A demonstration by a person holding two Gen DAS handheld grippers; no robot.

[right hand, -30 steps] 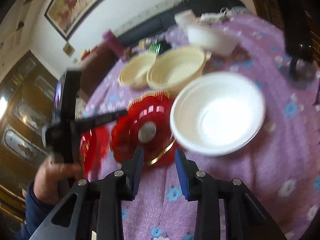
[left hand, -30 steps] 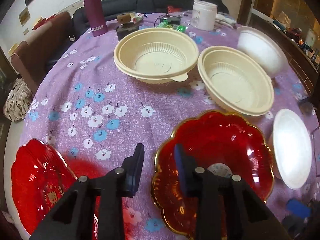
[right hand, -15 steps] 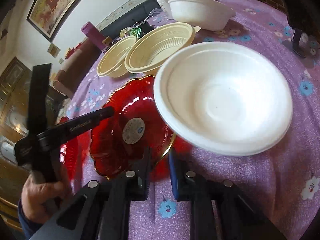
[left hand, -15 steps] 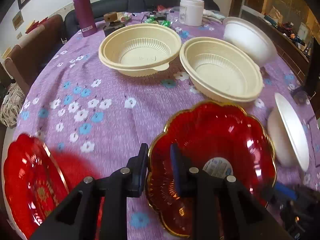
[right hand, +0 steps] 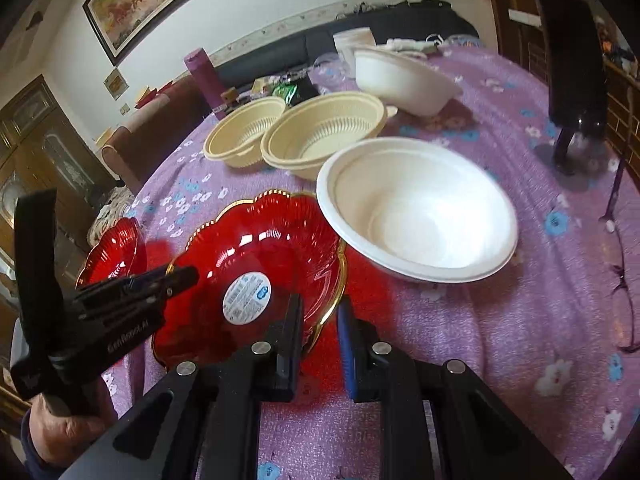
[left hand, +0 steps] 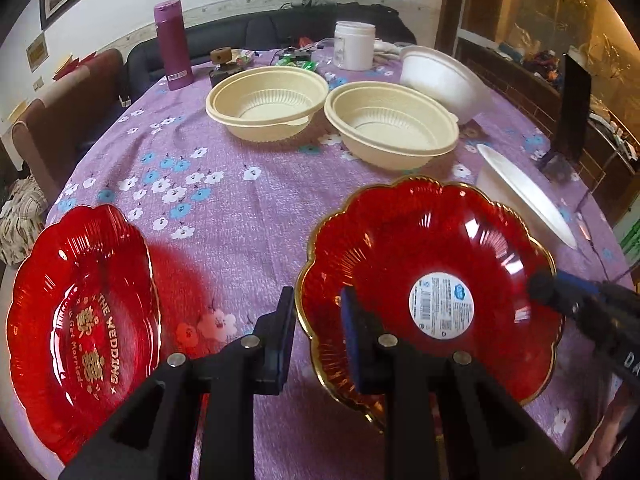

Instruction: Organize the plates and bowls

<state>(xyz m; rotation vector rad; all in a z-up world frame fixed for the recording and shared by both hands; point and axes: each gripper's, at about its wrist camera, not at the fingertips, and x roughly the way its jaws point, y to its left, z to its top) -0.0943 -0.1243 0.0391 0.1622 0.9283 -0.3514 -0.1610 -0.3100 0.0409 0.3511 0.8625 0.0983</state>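
- Red plate with the round sticker (left hand: pixel 432 280) sits near the front edge of the worktop (left hand: pixel 248 200), its gold scalloped rim caught on both sides at once.
- Left hand-held gripper (left hand: pixel 318 336) is pinching the plate's rim on the side toward the second red plate: one finger outside the rim, the blue-padded one inside.
- Right hand-held gripper (right hand: pixel 320 320) is pinching the opposite rim (right hand: pixel 332 304) in the same way, one finger inside the plate and one outside (the jaws stand narrow, with only the thin edge between them).
- Second red plate (left hand: pixel 80 312), the one with gold lettering, lies at the front left corner of the worktop, well apart from the held one; stacking the two red plates looks like the step in hand.
- To do it well, I would lift both sides together and keep the plate level, since the hard, glossy rim could slip from a pinch this shallow.
- White bowl (right hand: pixel 416 208) rests just beside the held plate, and its rim seems to overlap the plate's edge, so the plate should move away from it before rising.
- Two cream bowls (left hand: pixel 266 106) and another white bowl (left hand: pixel 440 76) stand toward the far edge, clear of the path.
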